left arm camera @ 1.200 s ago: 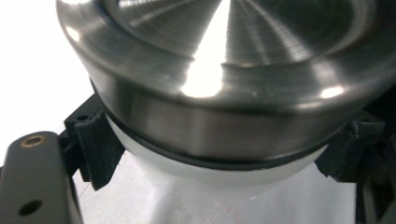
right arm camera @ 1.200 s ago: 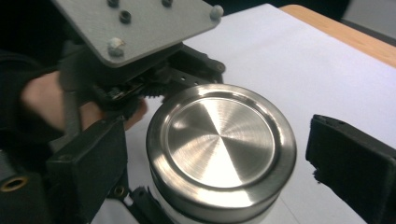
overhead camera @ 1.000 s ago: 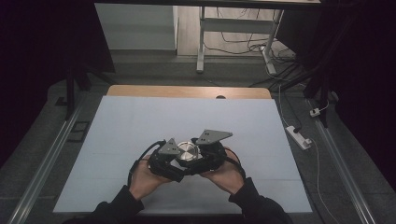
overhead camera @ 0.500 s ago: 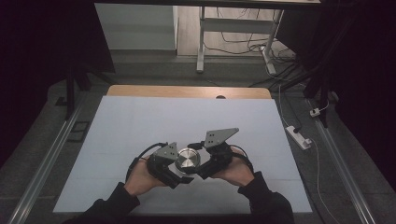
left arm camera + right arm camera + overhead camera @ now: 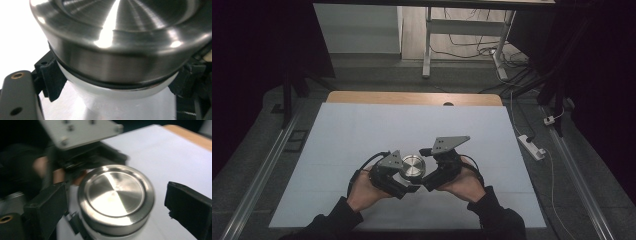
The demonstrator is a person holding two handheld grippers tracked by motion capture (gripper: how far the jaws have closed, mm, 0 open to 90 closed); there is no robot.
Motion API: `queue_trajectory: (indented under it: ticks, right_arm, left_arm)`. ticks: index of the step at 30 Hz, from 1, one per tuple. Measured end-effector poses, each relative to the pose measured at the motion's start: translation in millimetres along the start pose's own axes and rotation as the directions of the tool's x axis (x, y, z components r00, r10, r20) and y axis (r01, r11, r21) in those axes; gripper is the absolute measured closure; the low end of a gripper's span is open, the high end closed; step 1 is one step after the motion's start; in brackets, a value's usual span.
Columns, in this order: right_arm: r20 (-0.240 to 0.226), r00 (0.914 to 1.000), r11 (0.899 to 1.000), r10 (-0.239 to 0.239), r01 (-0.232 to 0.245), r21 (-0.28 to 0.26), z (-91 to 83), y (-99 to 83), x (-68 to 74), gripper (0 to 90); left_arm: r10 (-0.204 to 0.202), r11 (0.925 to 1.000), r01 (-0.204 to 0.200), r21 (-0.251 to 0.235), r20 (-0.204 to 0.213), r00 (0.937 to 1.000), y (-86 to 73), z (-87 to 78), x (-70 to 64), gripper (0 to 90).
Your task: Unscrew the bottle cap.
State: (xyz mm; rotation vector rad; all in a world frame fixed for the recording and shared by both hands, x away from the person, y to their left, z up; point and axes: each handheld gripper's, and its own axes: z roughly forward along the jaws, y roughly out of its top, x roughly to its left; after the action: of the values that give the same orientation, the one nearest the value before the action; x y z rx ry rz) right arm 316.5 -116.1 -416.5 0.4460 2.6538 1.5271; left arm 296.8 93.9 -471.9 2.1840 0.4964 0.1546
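A round container with a brushed steel lid (image 5: pixel 412 165) and a white body is held just above the white table (image 5: pixel 412 125), near its front edge. My left gripper (image 5: pixel 404 181) is shut on the white body (image 5: pixel 130 100) just under the lid (image 5: pixel 112 45), one black jaw on each side. My right gripper (image 5: pixel 424 172) comes in from the right and stands open around the lid (image 5: pixel 113 192). Its left jaw is close to the lid's rim, and its right jaw stands well apart from it. Behind the lid in the right gripper view is the left gripper's grey plate (image 5: pixel 80 131).
A wooden strip (image 5: pixel 412 98) runs along the table's far edge. On the floor to the right lies a white power strip (image 5: pixel 532 146) with cables. A metal rail (image 5: pixel 257 180) runs along the left side. A desk frame (image 5: pixel 428 45) stands beyond the table.
Both hands with the container have drifted slightly toward the front edge. The right gripper's grey plate has swung a little to the right. The left gripper still holds the container.
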Motion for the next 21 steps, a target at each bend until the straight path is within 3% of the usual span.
queue_trajectory:
  ticks: [3, 4, 6, 8, 12, 13, 17, 19, 21]
  right_arm:
    - [0.096, 0.9951, 1.000, 0.025, -0.025, -0.003, 6.0, 0.7, 6.2, 7.6]
    - [0.096, 0.9951, 1.000, 0.025, -0.025, -0.003, 6.0, 0.7, 6.2, 7.6]
    - [0.149, 0.9880, 0.999, 0.039, -0.039, -0.006, 13.3, -1.5, 10.0, 10.7]
    - [0.184, 0.9823, 0.999, 0.033, -0.030, -0.020, 15.6, -2.9, 11.6, 16.0]
    - [0.181, 0.9830, 0.999, 0.030, -0.023, -0.041, 16.3, -4.3, 12.9, 19.6]
    - [0.174, 0.9845, 0.999, 0.024, -0.018, -0.036, 15.8, -3.9, 12.7, 19.7]
    - [0.088, 0.9960, 1.000, -0.010, 0.012, -0.022, 10.8, -2.1, 9.1, 19.7]
    - [0.020, 0.9990, 0.999, -0.040, 0.040, -0.012, 7.8, -1.6, 6.0, 19.7]
    - [-0.058, 0.9968, 0.998, -0.056, 0.055, -0.018, 4.8, -2.8, 2.0, 19.7]
  left_arm:
    - [-0.030, 0.9995, 0.031, 0.004, -0.052, 0.9982, 0.2, 2.6, -1.4, 15.7]
    - [-0.030, 0.9995, 0.031, 0.004, -0.052, 0.9982, 0.2, 2.6, -1.4, 15.7]
    - [-0.041, 0.9991, 0.042, 0.011, -0.091, 0.9951, 1.3, 4.2, -3.3, 15.7]
    - [-0.042, 0.9990, 0.044, 0.011, -0.095, 0.9946, 1.8, 4.0, -3.9, 15.7]
    - [-0.042, 0.9990, 0.043, 0.008, -0.088, 0.9952, 1.9, 3.2, -3.3, 15.7]
    - [-0.034, 0.9994, 0.034, 0.008, -0.080, 0.9962, 1.9, 2.7, -2.7, 15.8]
    - [0.004, 1.0000, -0.004, -0.003, 0.028, 0.9996, 1.1, -1.6, 0.1, 15.7]
    - [0.032, 0.9995, -0.032, -0.005, 0.080, 0.9963, 0.9, -2.9, 0.5, 15.7]
    - [0.054, 0.9985, -0.053, -0.010, 0.140, 0.9886, 0.8, -3.5, 0.4, 15.7]
